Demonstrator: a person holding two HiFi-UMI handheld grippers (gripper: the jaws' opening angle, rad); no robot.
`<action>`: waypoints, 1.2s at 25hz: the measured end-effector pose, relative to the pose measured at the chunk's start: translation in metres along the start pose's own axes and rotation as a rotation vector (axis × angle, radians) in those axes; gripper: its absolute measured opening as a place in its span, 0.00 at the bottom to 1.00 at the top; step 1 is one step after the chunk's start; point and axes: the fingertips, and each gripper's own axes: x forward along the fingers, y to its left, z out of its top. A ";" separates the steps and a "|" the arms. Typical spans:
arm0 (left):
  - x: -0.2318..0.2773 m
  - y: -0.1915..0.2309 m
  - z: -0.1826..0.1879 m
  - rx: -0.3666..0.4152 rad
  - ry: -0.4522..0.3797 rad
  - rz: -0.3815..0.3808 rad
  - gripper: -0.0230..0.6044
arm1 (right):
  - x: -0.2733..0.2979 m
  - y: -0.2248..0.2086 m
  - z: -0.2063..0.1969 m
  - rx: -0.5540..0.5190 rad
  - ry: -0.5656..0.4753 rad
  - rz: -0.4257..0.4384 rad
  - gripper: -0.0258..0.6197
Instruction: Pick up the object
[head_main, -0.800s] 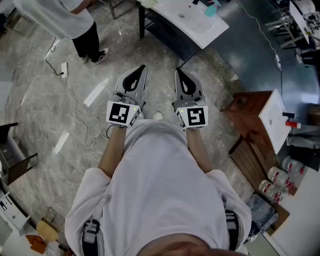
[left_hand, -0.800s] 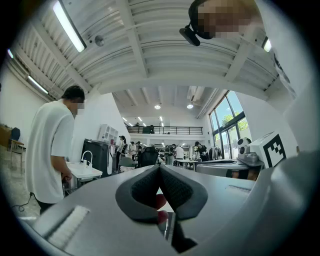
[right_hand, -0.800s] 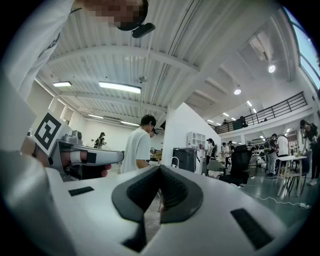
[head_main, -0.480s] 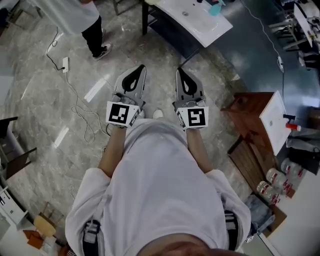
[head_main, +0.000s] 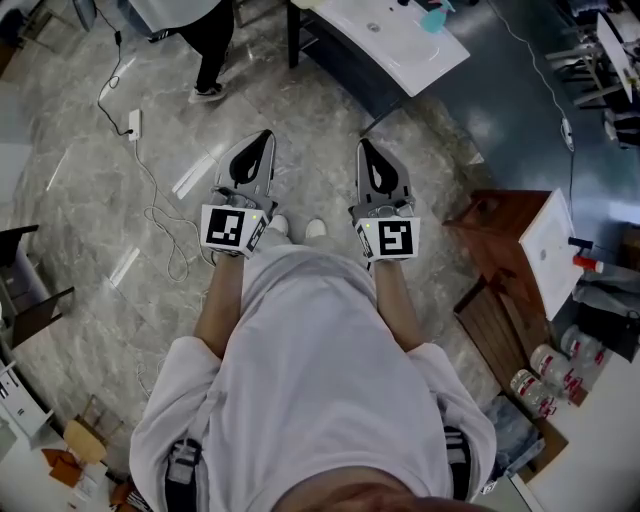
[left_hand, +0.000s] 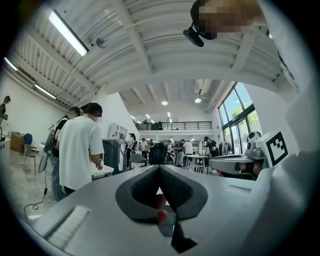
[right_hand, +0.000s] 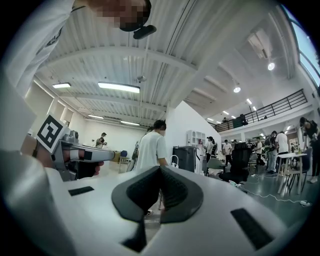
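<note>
Both grippers are held side by side over the grey floor (head_main: 100, 200) and are pointed toward twelve o'clock. The left gripper (head_main: 262, 138) is closed tight, and nothing is held in its jaws. The right gripper (head_main: 366, 146) is closed tight too, and nothing is held. Which thing is to be picked up cannot be told. A white table (head_main: 400, 55) with a teal thing (head_main: 432, 18) on it is seen at one o'clock, well apart from both.

Overhead downward; two level, forward-facing views
</note>
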 end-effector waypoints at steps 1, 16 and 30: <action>0.003 -0.001 -0.002 0.000 0.006 0.003 0.03 | 0.000 -0.004 -0.003 0.003 0.004 0.003 0.04; 0.063 -0.002 -0.032 0.046 0.094 0.024 0.03 | 0.037 -0.065 -0.047 0.054 0.042 0.050 0.04; 0.247 0.142 -0.039 0.011 0.037 -0.065 0.03 | 0.221 -0.125 -0.071 0.023 0.089 -0.045 0.04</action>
